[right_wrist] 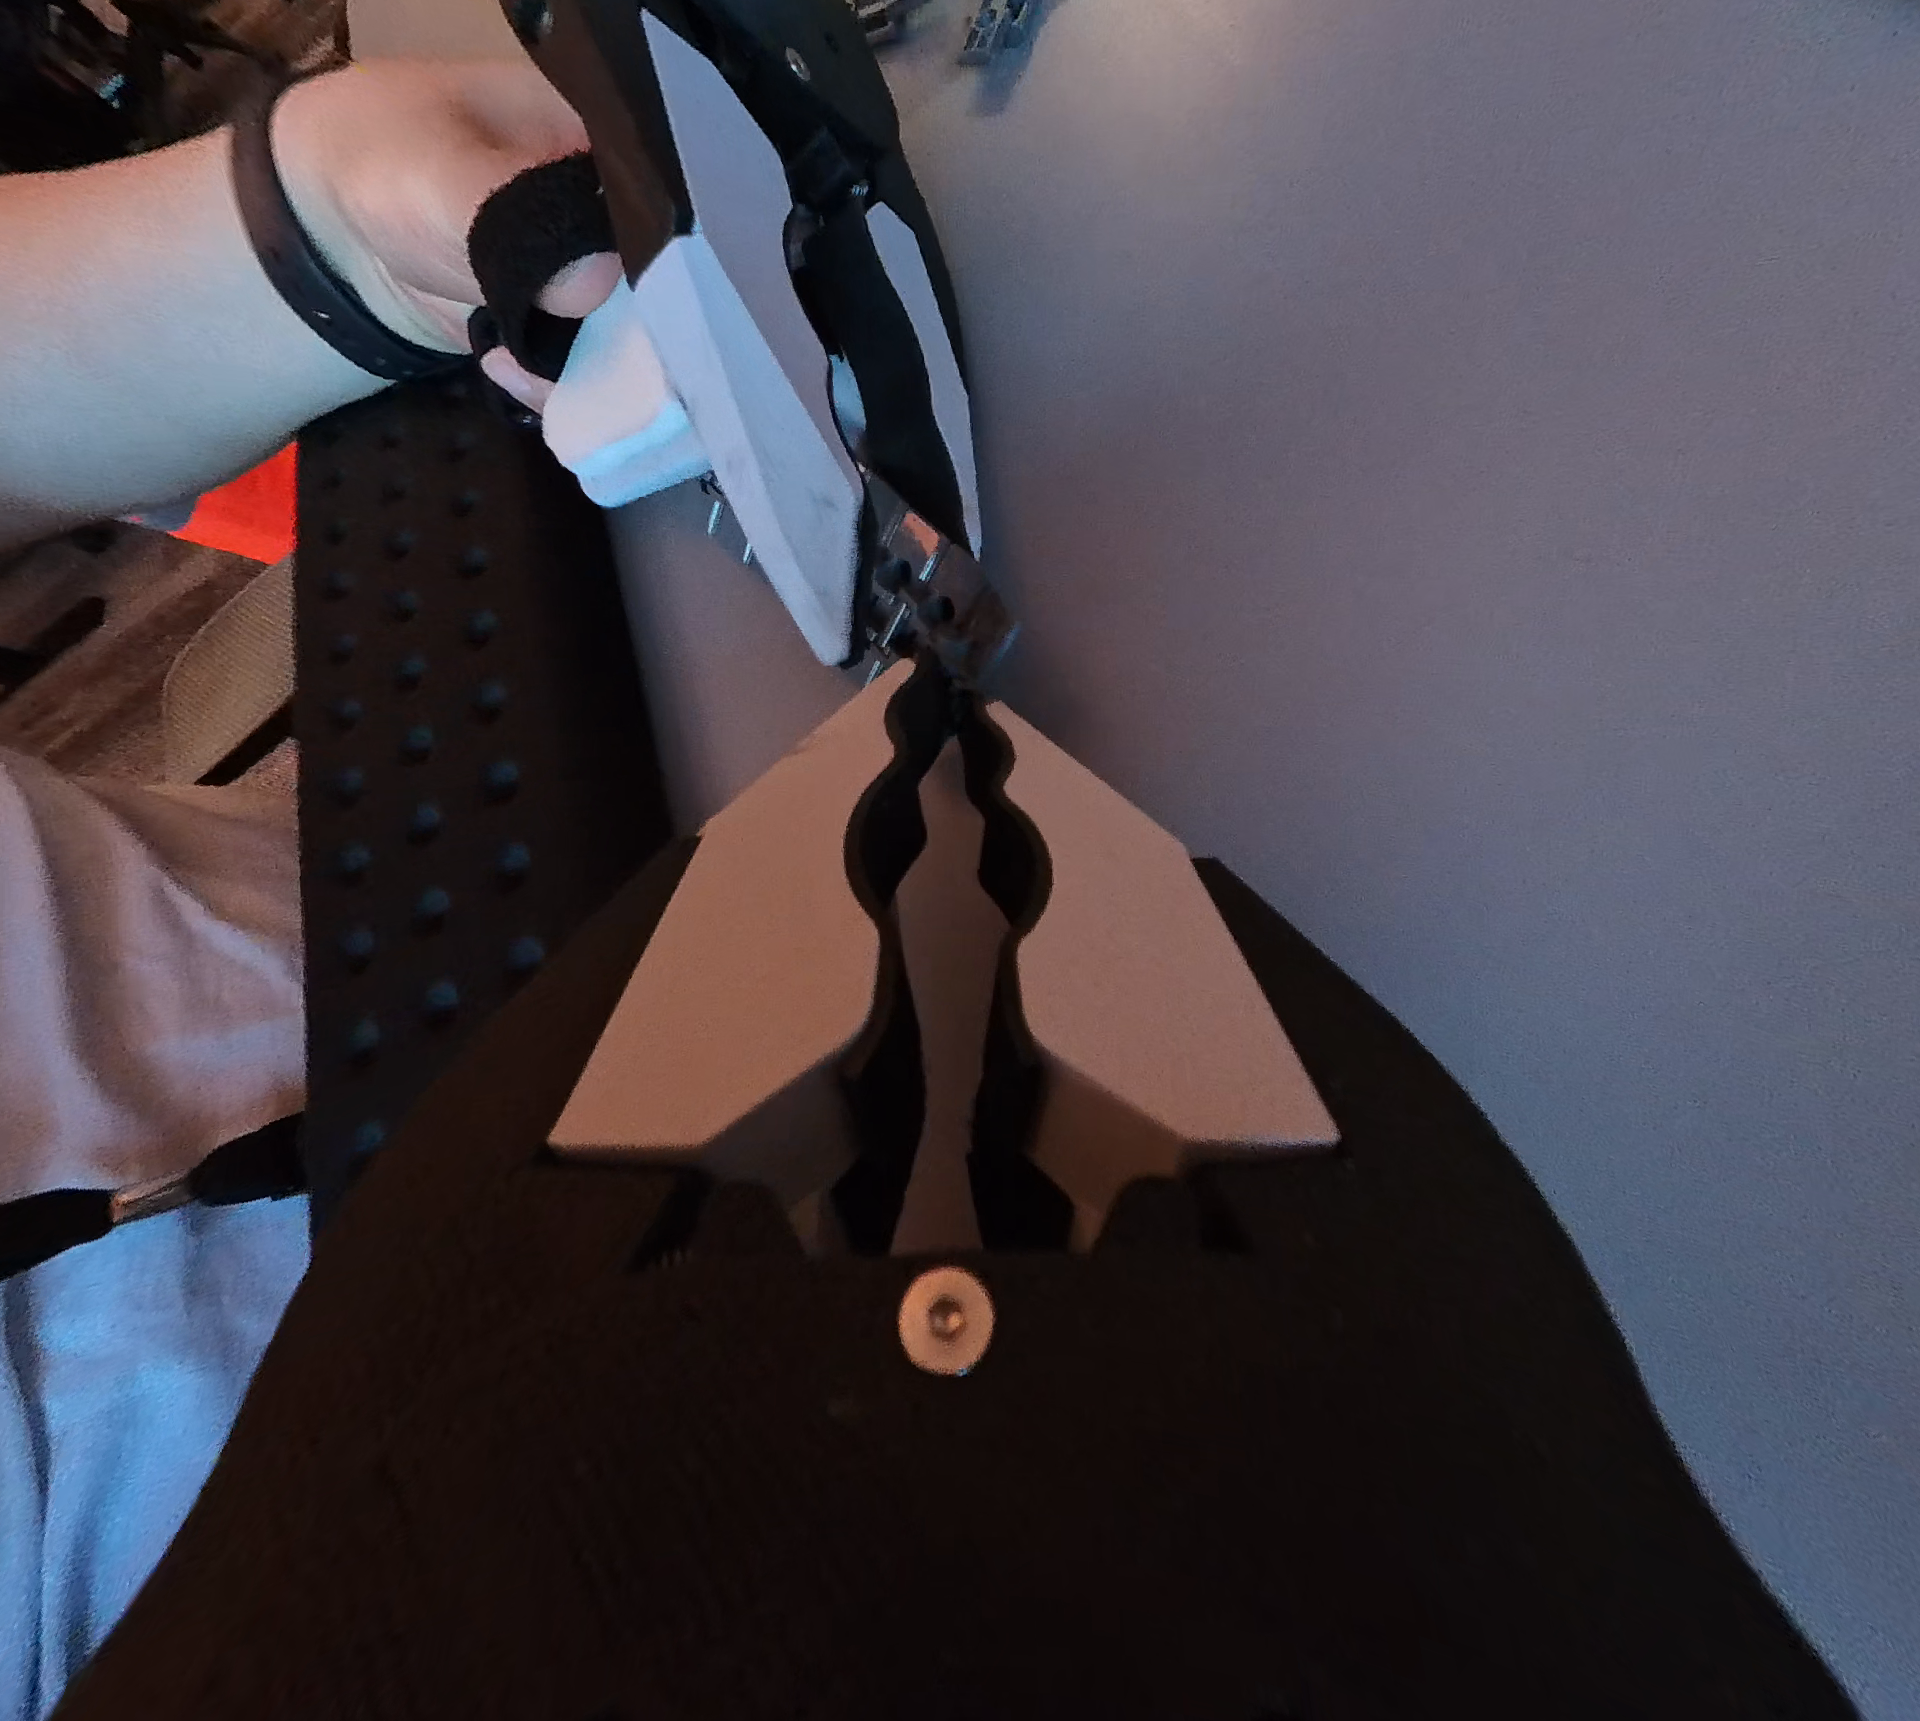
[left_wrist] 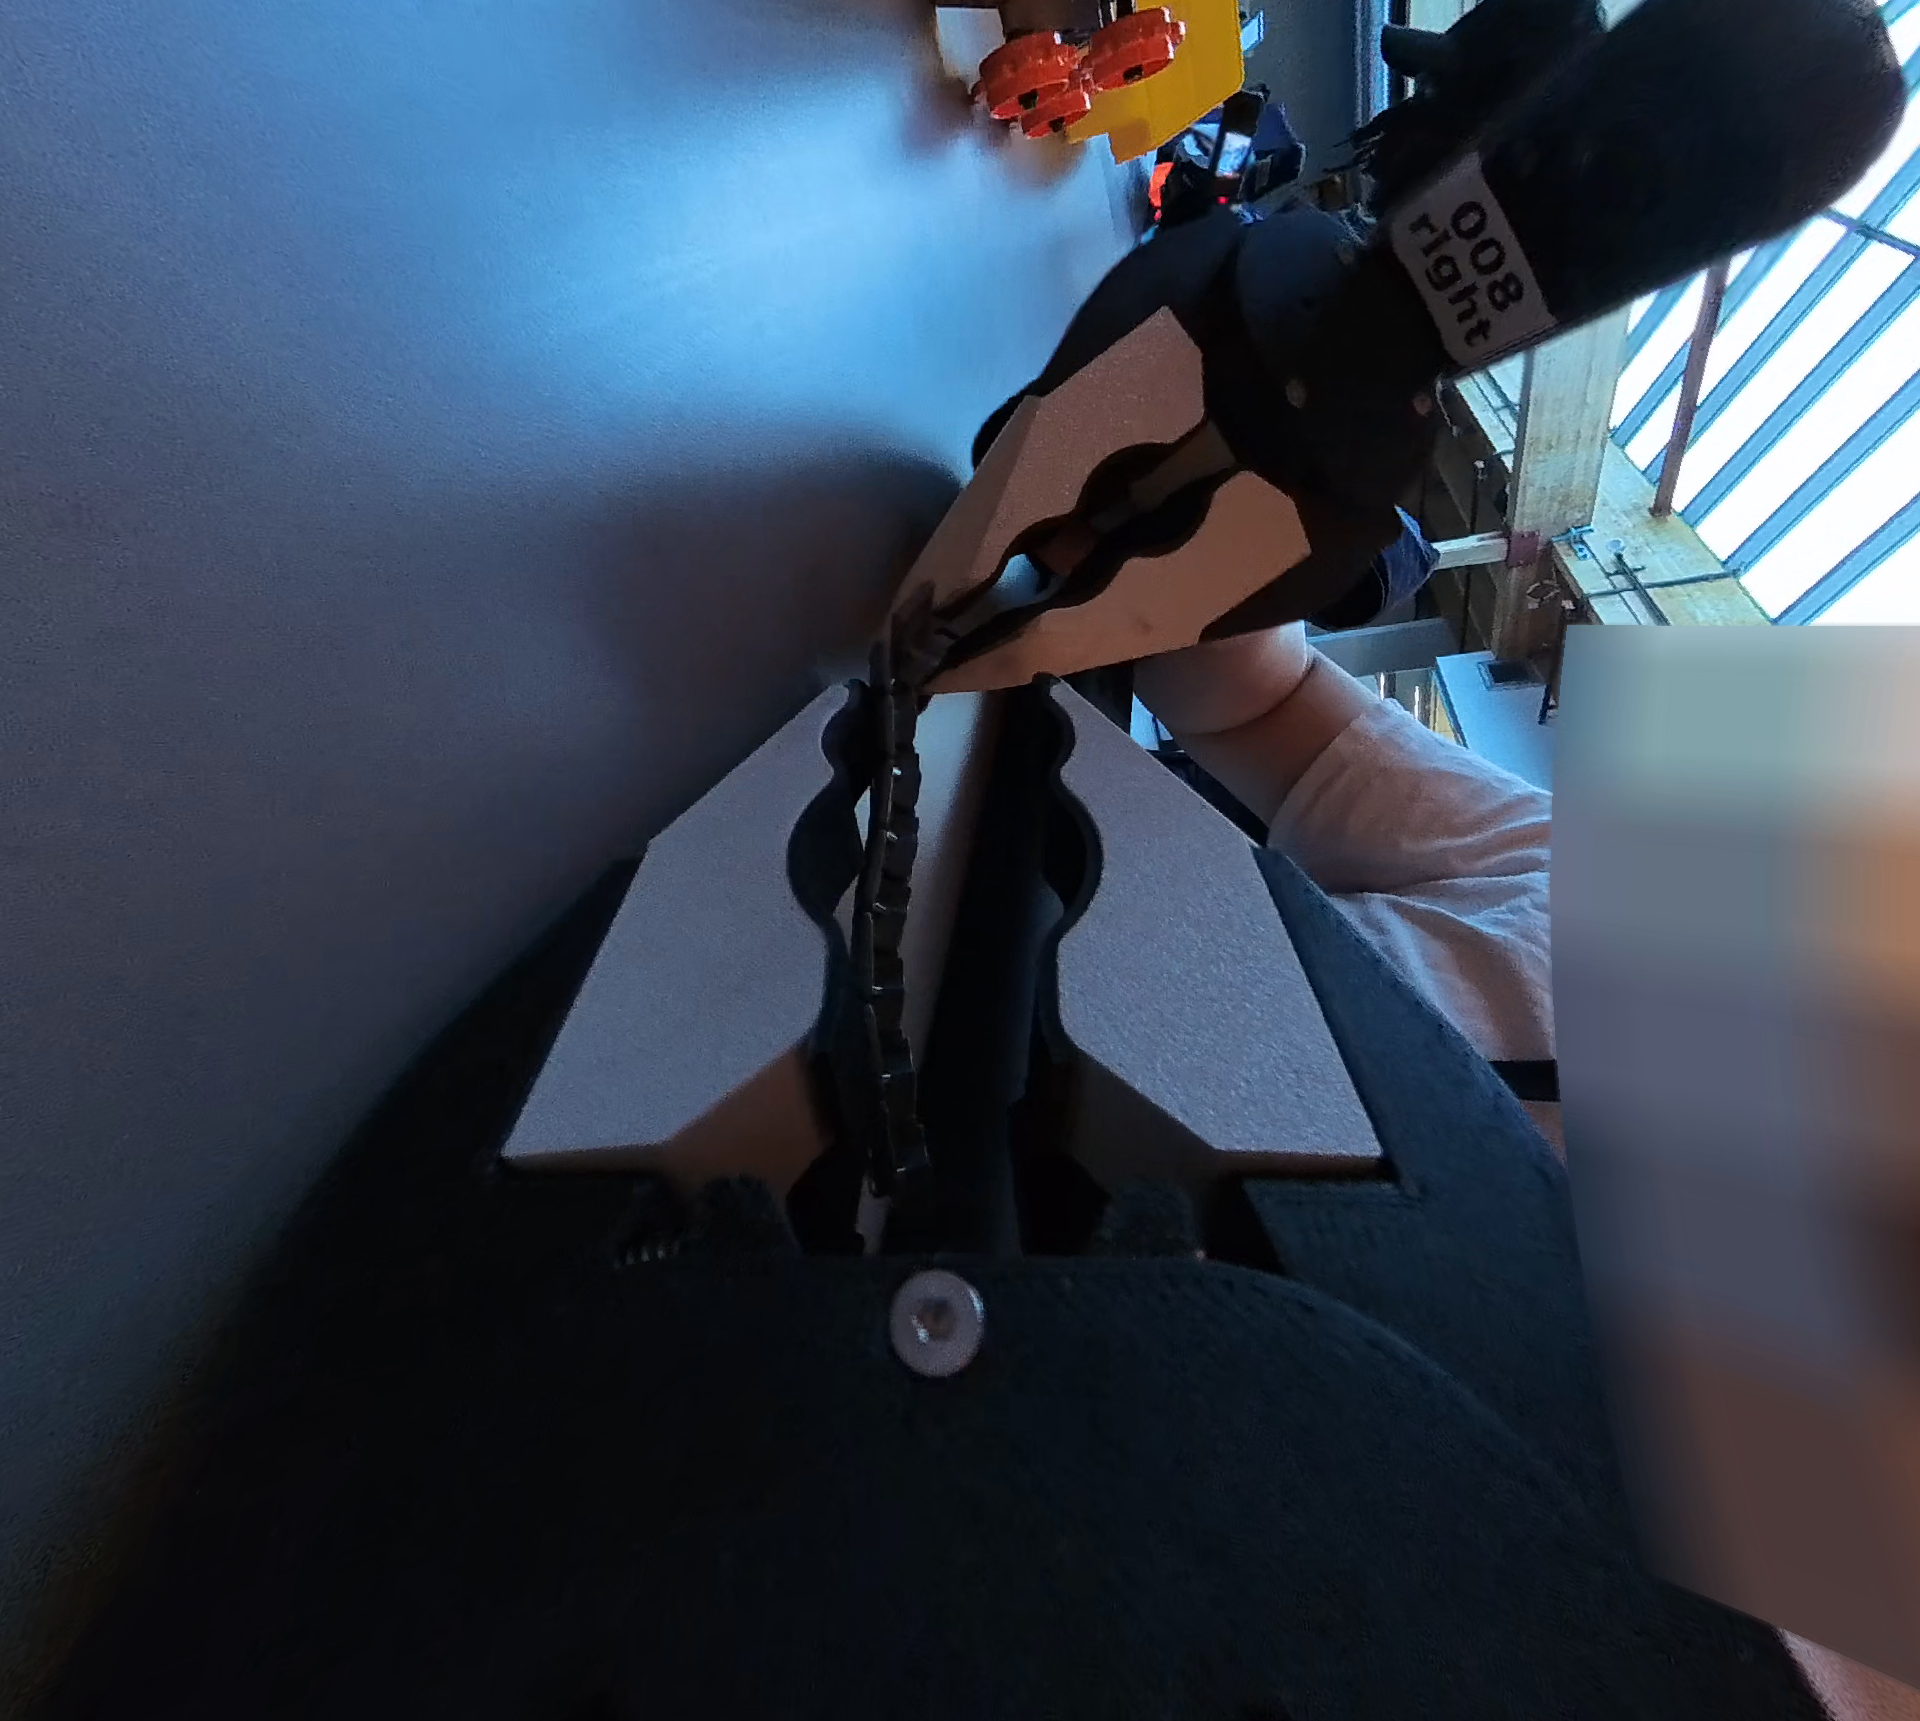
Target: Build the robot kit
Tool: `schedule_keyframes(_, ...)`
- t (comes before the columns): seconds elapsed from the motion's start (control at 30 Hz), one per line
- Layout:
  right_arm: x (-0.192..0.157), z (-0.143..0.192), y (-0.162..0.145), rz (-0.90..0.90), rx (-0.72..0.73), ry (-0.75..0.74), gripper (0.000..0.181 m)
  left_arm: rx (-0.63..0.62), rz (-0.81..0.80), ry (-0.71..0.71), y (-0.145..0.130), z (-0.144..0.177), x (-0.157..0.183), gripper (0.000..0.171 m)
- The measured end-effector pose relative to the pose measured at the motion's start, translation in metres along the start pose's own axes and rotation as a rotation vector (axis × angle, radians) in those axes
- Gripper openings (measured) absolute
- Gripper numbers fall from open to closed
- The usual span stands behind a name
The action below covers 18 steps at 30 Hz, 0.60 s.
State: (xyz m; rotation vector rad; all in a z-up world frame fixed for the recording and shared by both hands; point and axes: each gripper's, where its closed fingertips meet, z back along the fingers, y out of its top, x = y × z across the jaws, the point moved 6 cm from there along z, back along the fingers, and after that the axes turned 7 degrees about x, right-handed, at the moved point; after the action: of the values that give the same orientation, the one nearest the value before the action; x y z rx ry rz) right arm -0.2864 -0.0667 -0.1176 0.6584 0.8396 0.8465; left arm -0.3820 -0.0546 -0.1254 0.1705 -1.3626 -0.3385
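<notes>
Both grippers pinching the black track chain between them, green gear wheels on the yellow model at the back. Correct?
Almost. The gear wheels are orange, not green, as the left wrist view shows, sitting against the yellow model. The rest holds: the left gripper and right gripper both pinch the black track chain.

A black linked track strip (left_wrist: 886,923), made of small segments, is held above a grey table (left_wrist: 416,424). Its length is seen running between the fingers of the left gripper (left_wrist: 940,705), lying against the left finger. Its far end is pinched at the tips of the right gripper (right_wrist: 948,700) (whose jaws are drawn nearly together), where small studs and pins are visible.
</notes>
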Motion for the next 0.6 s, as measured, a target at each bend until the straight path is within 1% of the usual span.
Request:
schedule_keyframes(0.2, -0.002, -0.002, 0.005, 0.096, -0.055, -0.119, 0.003, 0.023, 0.006, 0.017, 0.002, 0.001, -0.002, 0.030)
schedule_keyframes(0.3, -0.001, -0.003, 0.011, 0.140, -0.113, -0.167, 0.003, 0.042, 0.012, 0.002, 0.004, 0.001, -0.001, 0.029)
schedule_keyframes(0.33, 0.001, -0.003, 0.012, 0.152, -0.120, -0.173, 0.003, 0.051, 0.024, -0.011, 0.005, 0.002, -0.001, 0.032)
schedule_keyframes(0.4, 0.002, -0.001, 0.016, 0.097, -0.108, -0.127, 0.003, 0.065, 0.037, -0.030, 0.008, 0.003, -0.001, 0.026)
schedule_keyframes(0.43, 0.004, 0.001, 0.019, 0.065, -0.085, -0.100, 0.002, 0.083, 0.050, -0.059, 0.010, 0.005, 0.000, 0.025)
schedule_keyframes(0.5, 0.005, 0.006, 0.027, 0.003, -0.018, -0.040, 0.002, 0.123, 0.088, -0.118, 0.015, 0.009, 0.001, 0.014)
schedule_keyframes(0.53, 0.006, 0.008, 0.030, -0.020, 0.008, -0.025, 0.002, 0.135, 0.096, -0.143, 0.017, 0.010, 0.002, 0.013)
schedule_keyframes(0.6, 0.007, 0.010, 0.032, -0.042, 0.045, 0.004, 0.003, 0.153, 0.046, -0.139, 0.019, 0.013, 0.004, 0.011)
